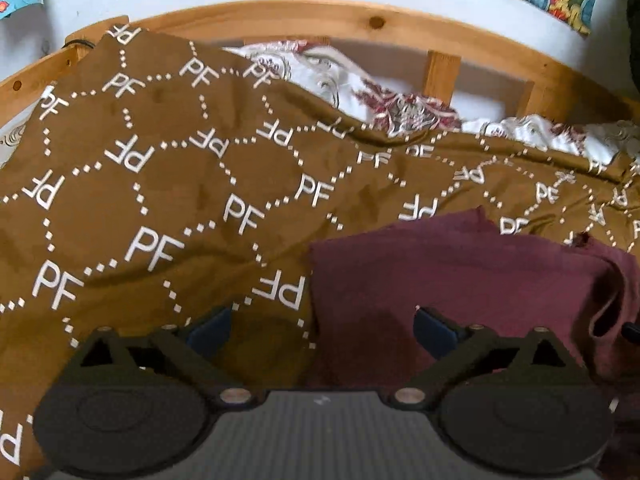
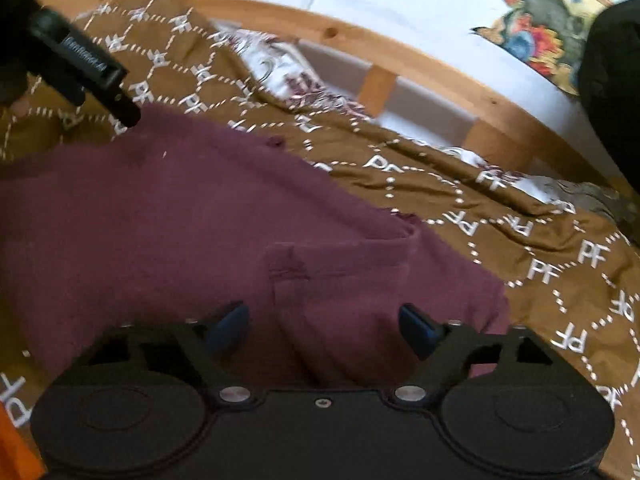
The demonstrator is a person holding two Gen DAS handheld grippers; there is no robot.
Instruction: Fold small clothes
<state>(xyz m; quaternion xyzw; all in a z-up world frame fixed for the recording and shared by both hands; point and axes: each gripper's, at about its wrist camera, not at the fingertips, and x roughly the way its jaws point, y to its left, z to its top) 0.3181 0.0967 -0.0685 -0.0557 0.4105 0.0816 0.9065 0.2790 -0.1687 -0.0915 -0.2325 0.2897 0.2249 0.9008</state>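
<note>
Maroon garment (image 2: pixel 192 216) spread on the brown patterned bedspread (image 1: pixel 160 184), partly folded, one doubled flap with a stitched hem (image 2: pixel 288 270) lying on top near the right side. Left gripper (image 1: pixel 322 330) hovering at the garment's left edge, jaws spread wide, nothing between the blue pads, one pad over bedspread and the other over maroon cloth. Right gripper (image 2: pixel 324 326) poised above the folded flap, jaws apart at a middling width, nothing pinched; cloth below but not pressed. Likely soft, light knit: limp, prone to sag and drag, no stiffness to hold a crease, some cling against the bedspread. Best taken by pinching a doubled edge or hem corner rather than a single layer mid-panel, both layers caught together. Risk of snagging bedspread in the pinch. Wooden headboard (image 1: pixel 360 16) and floral pillow (image 1: pixel 320 72) beyond.
</note>
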